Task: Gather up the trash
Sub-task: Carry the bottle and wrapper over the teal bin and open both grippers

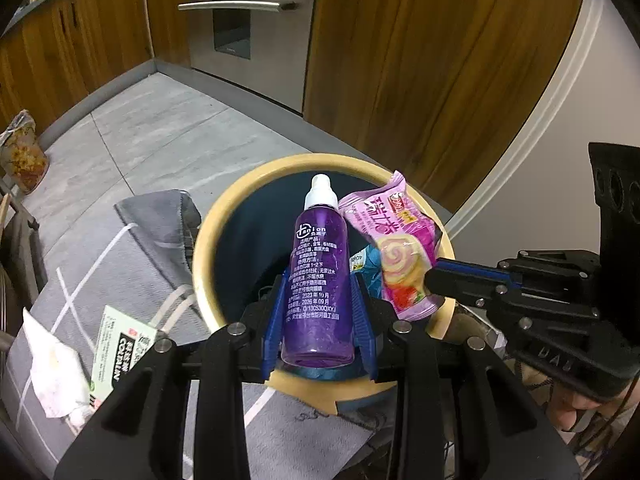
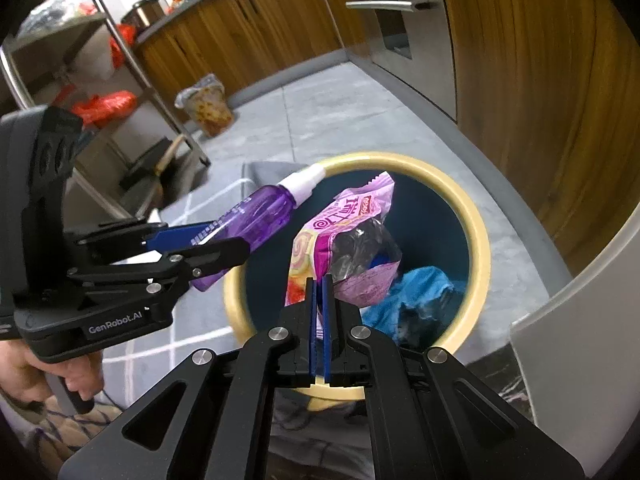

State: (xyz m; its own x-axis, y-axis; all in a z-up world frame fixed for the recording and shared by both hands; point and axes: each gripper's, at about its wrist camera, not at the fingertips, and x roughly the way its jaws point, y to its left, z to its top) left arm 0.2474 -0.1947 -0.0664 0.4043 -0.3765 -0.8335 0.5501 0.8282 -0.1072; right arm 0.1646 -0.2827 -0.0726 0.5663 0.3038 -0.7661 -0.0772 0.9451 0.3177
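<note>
My left gripper [image 1: 320, 284] is shut on a purple spray bottle [image 1: 320, 272] with a white cap, held over the round bin [image 1: 208, 240] with a cream rim and dark blue inside. My right gripper [image 2: 319, 282] is shut on a pink snack wrapper [image 2: 348, 232], held over the same bin [image 2: 480, 248]. The wrapper also shows in the left wrist view [image 1: 396, 240], the bottle in the right wrist view [image 2: 260, 220]. A blue wrapper [image 2: 416, 296] lies inside the bin.
A grey checked cloth [image 1: 152, 240] lies left of the bin, with a green-and-white packet [image 1: 120, 340] and crumpled white paper [image 1: 52, 368] on it. A bagged container [image 2: 208, 104] stands on the floor. A metal shelf rack [image 2: 80, 80] is at left; wooden cabinets [image 1: 420, 60] behind.
</note>
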